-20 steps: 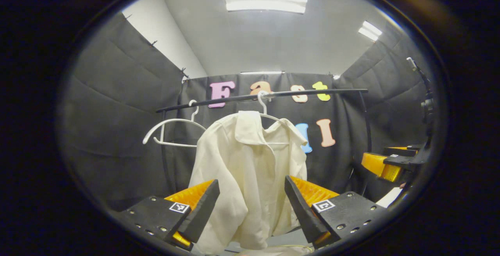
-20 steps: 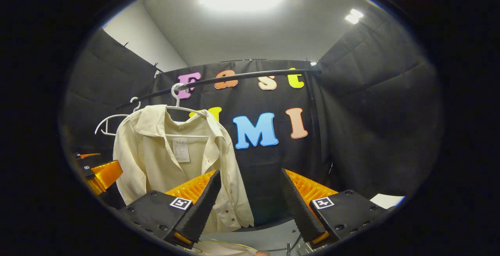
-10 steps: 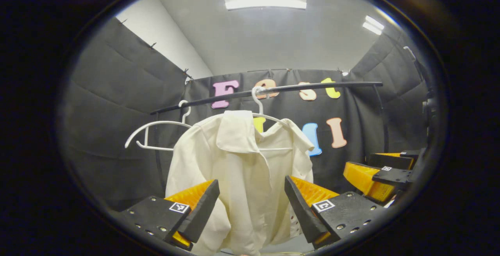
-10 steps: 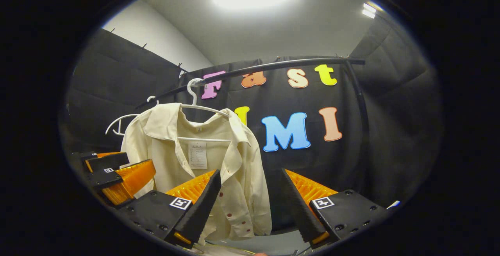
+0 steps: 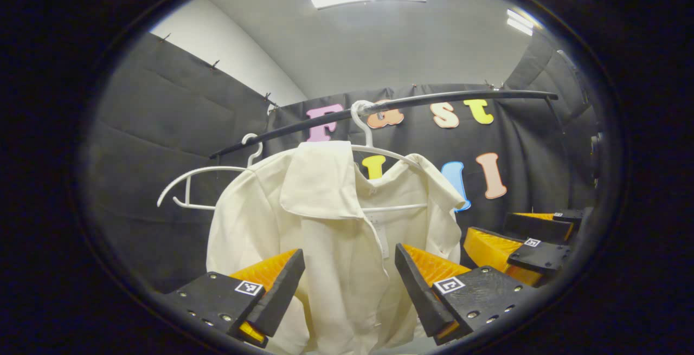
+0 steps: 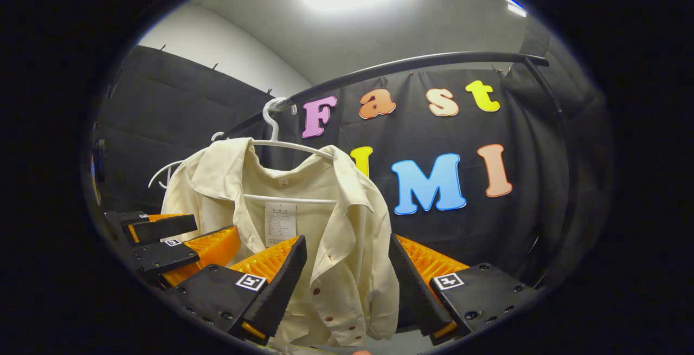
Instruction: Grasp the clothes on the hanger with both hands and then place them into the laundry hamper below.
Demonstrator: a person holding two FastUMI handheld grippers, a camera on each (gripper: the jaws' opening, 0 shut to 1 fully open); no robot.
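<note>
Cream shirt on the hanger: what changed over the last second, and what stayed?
Both tongs, left and right, moved closer to the cream shirt, which now looms larger. Nothing was gripped: both are open as before. The shirt's hanger stays on the rail, beside the empty hanger.

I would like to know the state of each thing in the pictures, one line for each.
Shirt: hanging on its hanger, unbuttoned, not gripped.
Shirt's hanger: hooked on the rail.
Second hanger: bare, on the same rail.
Left gripper: open, holding nothing.
Right gripper: open, holding nothing.
</note>
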